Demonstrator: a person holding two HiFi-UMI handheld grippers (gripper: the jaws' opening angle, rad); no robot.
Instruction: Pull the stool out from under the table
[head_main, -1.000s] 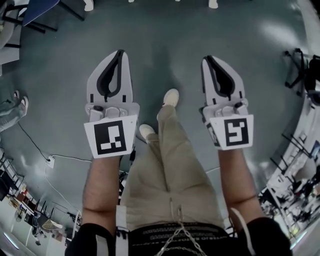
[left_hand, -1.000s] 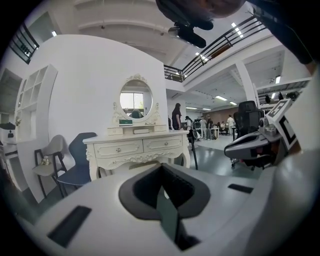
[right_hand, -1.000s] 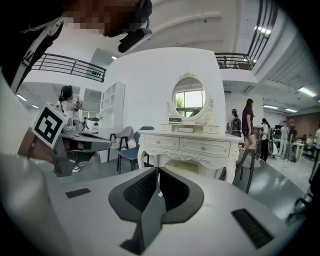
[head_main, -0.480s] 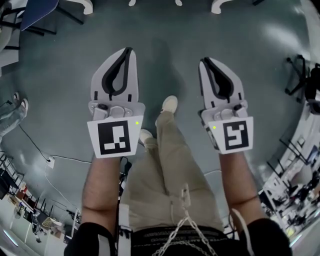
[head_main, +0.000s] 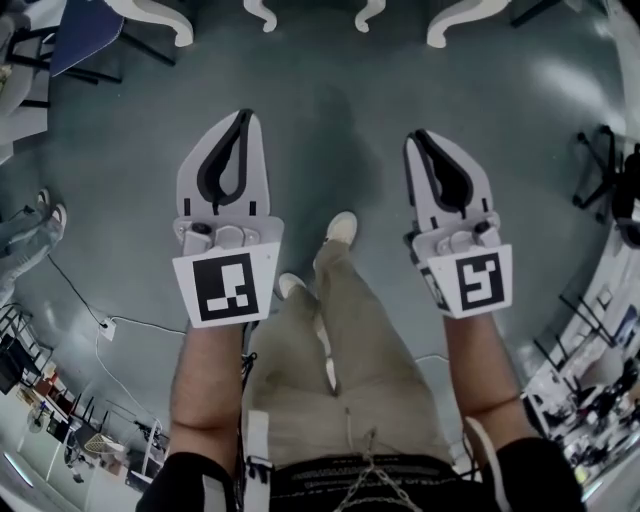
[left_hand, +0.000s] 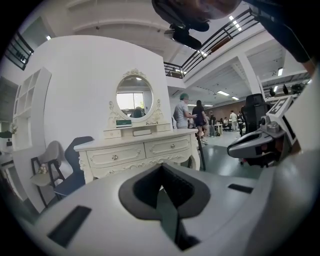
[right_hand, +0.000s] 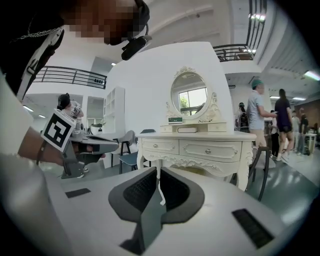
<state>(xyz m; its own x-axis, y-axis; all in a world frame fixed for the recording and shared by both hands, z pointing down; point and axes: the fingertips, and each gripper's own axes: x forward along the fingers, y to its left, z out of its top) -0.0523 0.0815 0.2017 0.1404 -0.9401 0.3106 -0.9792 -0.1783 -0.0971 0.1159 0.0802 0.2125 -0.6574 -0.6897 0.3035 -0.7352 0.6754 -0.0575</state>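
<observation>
A white carved dressing table (left_hand: 140, 150) (right_hand: 200, 147) with an oval mirror (left_hand: 134, 97) stands ahead of both grippers, some way off. In the head view only white curved legs (head_main: 150, 15) show along the top edge; I cannot tell which belong to the stool. A pale shape under the table's apron (right_hand: 196, 172) may be the stool. My left gripper (head_main: 243, 115) (left_hand: 161, 187) and right gripper (head_main: 415, 135) (right_hand: 159, 190) are held side by side above the grey floor, both shut with nothing between the jaws.
A blue chair (head_main: 80, 25) (left_hand: 75, 170) and a grey chair (left_hand: 47, 160) stand left of the table. A black chair frame (right_hand: 260, 165) leans at its right. People (right_hand: 260, 110) stand in the background. A cable (head_main: 110, 322) lies on the floor at left.
Both grippers have moved forward with the walking person. The white curved legs have come further into the head view's top edge. The jaws stay shut.
</observation>
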